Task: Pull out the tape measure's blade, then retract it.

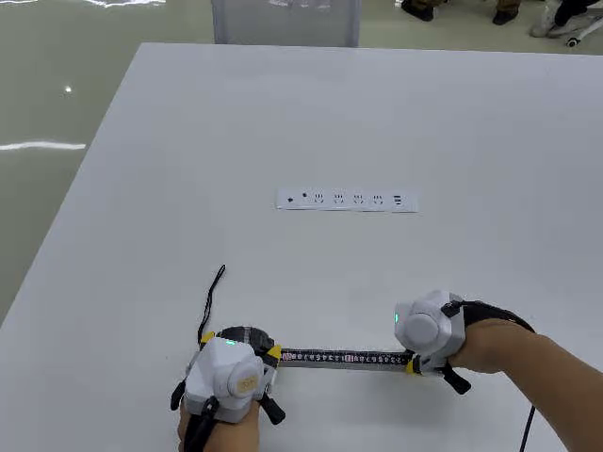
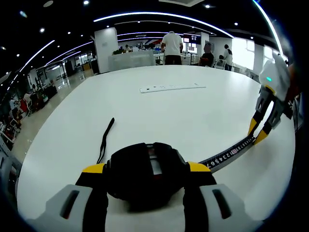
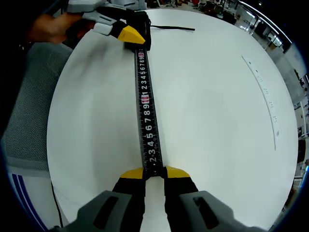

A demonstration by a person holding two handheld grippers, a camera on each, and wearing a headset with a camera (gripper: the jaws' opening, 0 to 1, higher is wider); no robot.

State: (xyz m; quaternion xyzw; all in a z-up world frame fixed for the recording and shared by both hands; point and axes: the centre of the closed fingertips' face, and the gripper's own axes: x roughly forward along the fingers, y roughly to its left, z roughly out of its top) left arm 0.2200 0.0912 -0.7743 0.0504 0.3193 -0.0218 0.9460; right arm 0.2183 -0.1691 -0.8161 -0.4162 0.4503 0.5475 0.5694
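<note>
A black tape measure case [image 2: 147, 171] sits clamped between the yellow-tipped fingers of my left gripper [image 2: 145, 169] near the table's front edge. In the head view the same case [image 1: 247, 337] lies under the left gripper [image 1: 240, 363]. A short length of numbered blade [image 3: 146, 106] runs out of the case across the white table. My right gripper [image 3: 154, 172] is shut on the blade's end. In the head view the blade [image 1: 341, 358] stretches between the left gripper and the right gripper [image 1: 415, 363]. A thin black wrist strap [image 1: 211, 299] trails from the case.
A white power strip [image 1: 346, 200] lies flat in the middle of the white table [image 1: 396, 113]. The table's near edge is just behind both grippers. A grey chair back [image 1: 285, 21] stands beyond the far edge. People stand far off in the left gripper view.
</note>
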